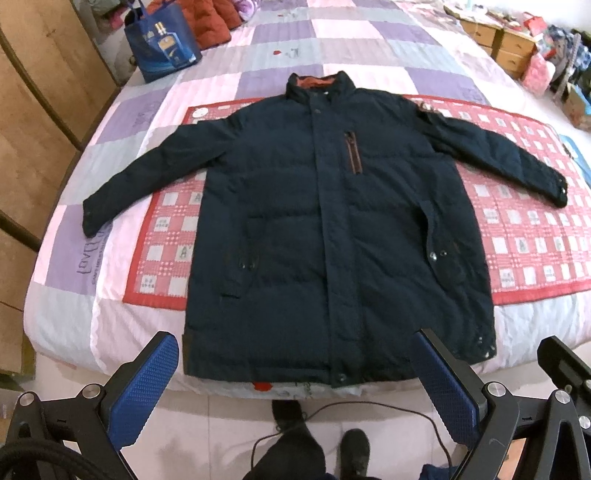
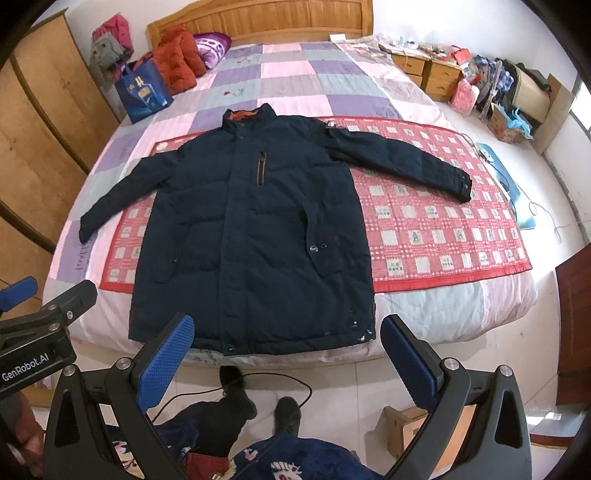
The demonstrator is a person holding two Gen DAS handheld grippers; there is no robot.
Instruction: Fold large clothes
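While both claws gape, navy jacket (image 1: 332, 236) flat, front up, sleeves spread

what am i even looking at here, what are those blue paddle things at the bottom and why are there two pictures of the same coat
The blue paddles are the fingers of two hand-held grippers; a person carries one in each hand, and each has a wide-angle camera looking forward along its fingers. One picture comes from the left gripper, the other from the right gripper, so the same scene appears twice from slightly different spots. Both grippers are open and hold nothing. A dark navy jacket lies flat, front up, sleeves spread, on a red checked mat on a bed with a patchwork quilt. A blue bag stands near the far corner. The person's shoes show on the floor below.
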